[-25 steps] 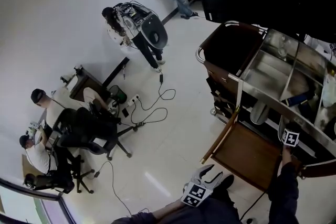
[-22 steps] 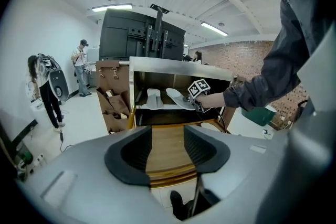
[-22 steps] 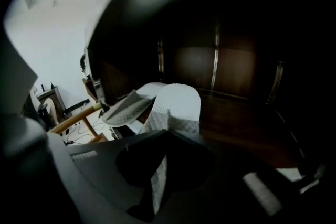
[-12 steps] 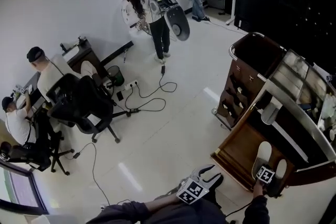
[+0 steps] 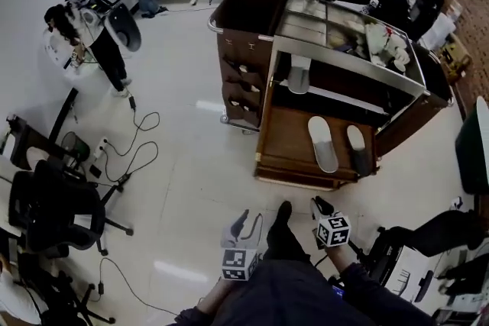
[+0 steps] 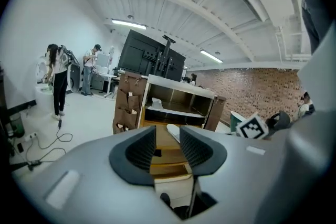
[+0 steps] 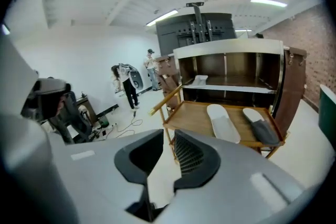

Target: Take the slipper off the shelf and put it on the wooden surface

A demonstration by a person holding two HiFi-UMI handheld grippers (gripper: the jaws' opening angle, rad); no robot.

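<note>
A white slipper [image 5: 322, 143] and a grey-topped slipper [image 5: 357, 150] lie side by side on the cart's low wooden surface [image 5: 284, 143]. Both also show in the right gripper view, the white slipper [image 7: 223, 122] left of the grey one [image 7: 261, 128]. Another white slipper [image 5: 300, 74] rests on the shelf above. My left gripper [image 5: 238, 227] and right gripper [image 5: 320, 205] hang near my body, well short of the cart. The left gripper's [image 6: 168, 147] jaws are closing with nothing between them. The right gripper's [image 7: 168, 153] jaws are opening, also on nothing.
The brown service cart [image 5: 237, 65] has pockets on its left side and a steel top. Cables [image 5: 137, 153] trail over the floor at left, near office chairs [image 5: 53, 214]. People stand at the back left [image 5: 95, 42] and sit at the back right [image 5: 397, 0]. My shoe [image 5: 283, 214] shows between the grippers.
The right gripper went from the cart's shelf down to the wooden surface, left the grey slipper beside the white one, and drew back to my body. The head view has swung round.
</note>
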